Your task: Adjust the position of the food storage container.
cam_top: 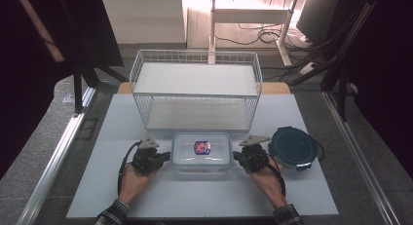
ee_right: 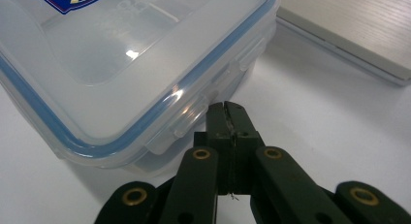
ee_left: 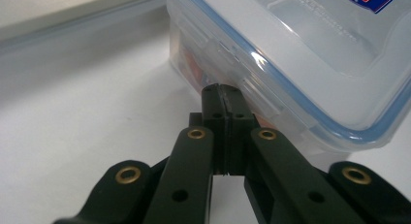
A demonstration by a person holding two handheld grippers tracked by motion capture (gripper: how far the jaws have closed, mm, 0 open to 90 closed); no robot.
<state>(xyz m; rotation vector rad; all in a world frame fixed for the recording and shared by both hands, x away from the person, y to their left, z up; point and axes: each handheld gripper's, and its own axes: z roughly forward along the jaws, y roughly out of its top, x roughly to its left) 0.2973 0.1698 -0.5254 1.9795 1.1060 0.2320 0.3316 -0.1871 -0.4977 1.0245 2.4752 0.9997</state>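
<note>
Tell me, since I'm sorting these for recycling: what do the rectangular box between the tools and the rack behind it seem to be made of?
The rectangular box looks like clear, glossy plastic: you can see through its lid, and it catches highlights. Its blue rim strip may be a rubbery seal. The rack looks like white-coated metal wire, judging by its thin grid mesh.

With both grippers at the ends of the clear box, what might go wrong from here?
1. Both the left gripper and the right gripper are shut, tips against the side latches of the clear lidded box; uneven pushing may slide or twist the box on the smooth table.
2. Narrow closed tips could slip off a latch tab.
3. The round dark container sits close behind the right gripper; a slip may knock it.
</note>
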